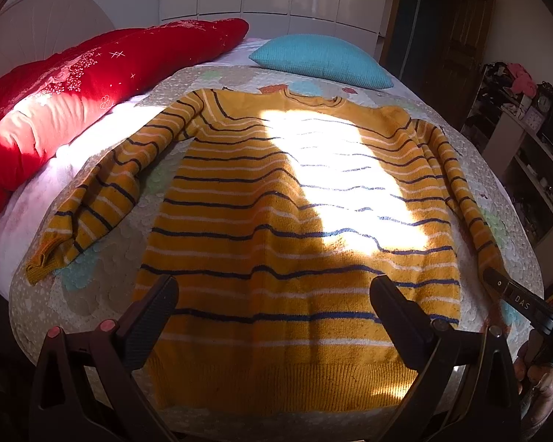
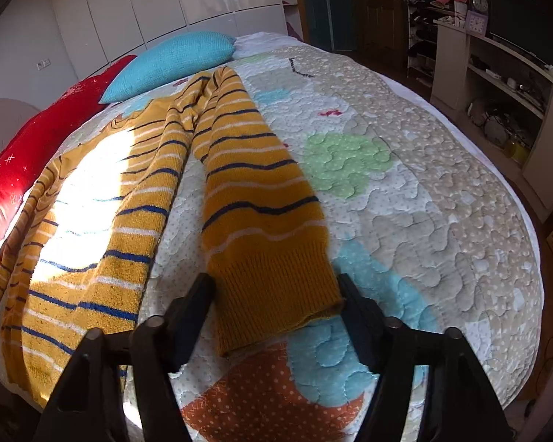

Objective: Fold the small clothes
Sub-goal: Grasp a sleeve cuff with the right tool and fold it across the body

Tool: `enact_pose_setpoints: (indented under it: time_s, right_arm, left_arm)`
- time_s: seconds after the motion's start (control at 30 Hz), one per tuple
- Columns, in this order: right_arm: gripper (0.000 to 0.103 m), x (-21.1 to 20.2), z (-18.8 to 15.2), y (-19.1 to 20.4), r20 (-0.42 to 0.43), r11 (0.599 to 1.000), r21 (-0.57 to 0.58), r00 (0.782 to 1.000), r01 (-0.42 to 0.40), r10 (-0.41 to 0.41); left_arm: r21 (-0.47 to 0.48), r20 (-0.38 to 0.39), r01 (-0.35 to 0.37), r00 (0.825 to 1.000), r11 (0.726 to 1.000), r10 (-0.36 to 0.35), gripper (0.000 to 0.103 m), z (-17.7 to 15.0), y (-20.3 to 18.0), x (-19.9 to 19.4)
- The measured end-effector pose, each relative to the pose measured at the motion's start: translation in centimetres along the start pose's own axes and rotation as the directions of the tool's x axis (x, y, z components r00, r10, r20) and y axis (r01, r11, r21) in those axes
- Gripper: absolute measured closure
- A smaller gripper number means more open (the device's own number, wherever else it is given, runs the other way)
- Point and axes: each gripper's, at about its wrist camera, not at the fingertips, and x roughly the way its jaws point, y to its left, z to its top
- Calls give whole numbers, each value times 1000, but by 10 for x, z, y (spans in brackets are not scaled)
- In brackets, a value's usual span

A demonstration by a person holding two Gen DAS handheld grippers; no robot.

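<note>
Two tools: my left tool (image 1: 272, 294) hangs over the hem end of the sweater, fingers wide apart and gripping nothing; my right tool (image 2: 276, 294) sits at the cuff, fingers also spread, one on each side of it, not yet closed.
Right cuff (image 2: 276, 294): ribbed mustard band lying flat on the quilt between my right fingers; I cannot tell whether the pads touch the knit.
Sweater (image 1: 295, 202): mustard knit with navy and white stripes, spread flat, neck toward the far end of the bed, hem nearest me, a bright patch of sun across the chest.
Left sleeve (image 1: 103, 188): angled out and down toward the bed's edge, cuff bunched slightly.
Right sleeve (image 2: 250, 169): running close alongside the body, a thin gap of quilt between them.
Quilt (image 2: 442, 202): pale padded cover with coloured patches, soft under the garment.
Beyond: a turquoise pillow (image 1: 320, 59) past the neckline, a red duvet (image 1: 73, 84) along the left side.
Handling: I judge the knit light, limp and stretchy; it will sag and drag, not hold shape, and a thin pinch may slip off.
Where to hold: the ribbed cuff is the thickest and firmest, so I would pinch through both its layers and carry the sleeve across the chest.
Risk: catching the quilt along with the cuff.
</note>
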Motion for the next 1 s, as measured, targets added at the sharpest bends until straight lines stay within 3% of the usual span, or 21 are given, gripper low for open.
enact_pose_setpoints:
  time_s: [0.03, 0.07, 0.13, 0.17, 0.3, 0.4, 0.47, 0.57, 0.67, 0.77, 0.9, 0.93, 1.0]
  right_arm:
    - [81, 1, 4, -2, -1, 1000, 4, 1000, -10, 10]
    - [84, 0, 10, -5, -8, 999, 15, 999, -43, 43]
    - [85, -8, 29, -20, 5, 994, 68, 996, -89, 89]
    - [85, -14, 41, -28, 31, 993, 92, 997, -76, 74]
    - [84, -32, 95, -76, 109, 976, 208, 990, 70, -94]
    - [76, -24, 118, -109, 48, 929, 287, 965, 235, -259]
    - [74, -28, 117, -114, 35, 920, 313, 965, 236, -260]
    - [54, -39, 97, -89, 73, 955, 254, 982, 153, -177]
    - [54, -39, 59, -45, 36, 988, 148, 998, -48, 43]
    - [54, -21, 23, 3, -66, 962, 92, 962, -257, 264]
    - [54, -6, -8, 52, -127, 941, 44, 933, -335, 338]
    - [55, -4, -10, 60, -132, 937, 42, 928, -347, 349]
    - [84, -6, -14, 74, -136, 933, -2, 925, -359, 356]
  left_arm:
    - [3, 1, -3, 1000, 1000, 3, 0, 0, 1, -1]
    - [4, 1, -6, 1000, 1000, 6, 0, 1, 2, -1]
    - [-4, 2, -12, 1000, 1000, 12, 0, 3, 8, -2]
    - [-14, 2, -13, 1000, 1000, 14, 0, 3, 12, -3]
    - [-66, 0, -5, 1000, 998, 5, 0, 6, 33, -5]
    - [-108, 14, -30, 999, 994, 32, 0, 9, 55, -9]
    - [-147, 19, -49, 998, 988, 52, 0, 10, 73, -12]
    - [-204, 12, -76, 997, 976, 80, 0, 8, 99, -12]
    - [-248, -11, -96, 995, 964, 96, 0, 3, 121, -9]
    - [-286, -19, -104, 995, 952, 103, 0, -3, 139, -12]
    - [-298, 0, -118, 992, 947, 124, 0, -5, 157, -20]
    - [-296, 5, -131, 990, 946, 139, 0, -5, 163, -21]
    - [-295, 8, -173, 983, 940, 184, 0, -3, 177, -22]
